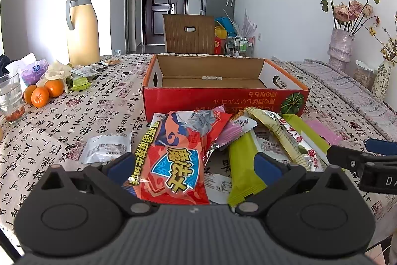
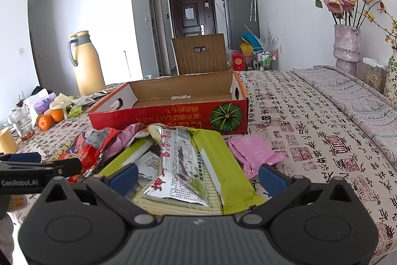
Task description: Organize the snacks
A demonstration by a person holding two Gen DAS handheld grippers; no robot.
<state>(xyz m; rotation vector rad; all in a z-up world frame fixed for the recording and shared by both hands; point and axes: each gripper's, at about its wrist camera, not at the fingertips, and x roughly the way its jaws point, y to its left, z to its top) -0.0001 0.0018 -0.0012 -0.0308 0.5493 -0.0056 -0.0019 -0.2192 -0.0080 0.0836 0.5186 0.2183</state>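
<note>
In front of the red cardboard box [image 1: 223,101], the snack packets are lying in a loose heap on the surface [image 2: 310,131], and the box behind them is standing open and bare inside, so you are most likely at the start of the sorting. You are holding the left gripper [image 1: 196,164] over the red noodle-snack packet [image 1: 173,160], its fingers [image 1: 122,165] spread as wide as they go and pressing on nothing; the packet is lying between them, which looks like a line-up for a first pick. You are holding the right gripper [image 2: 197,174] the same way, fingers [image 2: 271,176] wide apart and empty, over the white printed wrapper [image 2: 181,165] and the lime-green packets [image 2: 223,165] stacked under it. Both grippers are tilting down toward the heap, side by side.

The left wrist view is showing you a white sachet [image 1: 106,147] lying apart at the heap's left. The right wrist view is giving you the pink packet [image 2: 253,153] in full, beside the pile on the right. Further out, tangerines [image 1: 44,92], a glass [image 1: 11,98], a yellow thermos jug [image 1: 83,29] and a vase of dried roses [image 2: 347,46] are sitting well clear.
</note>
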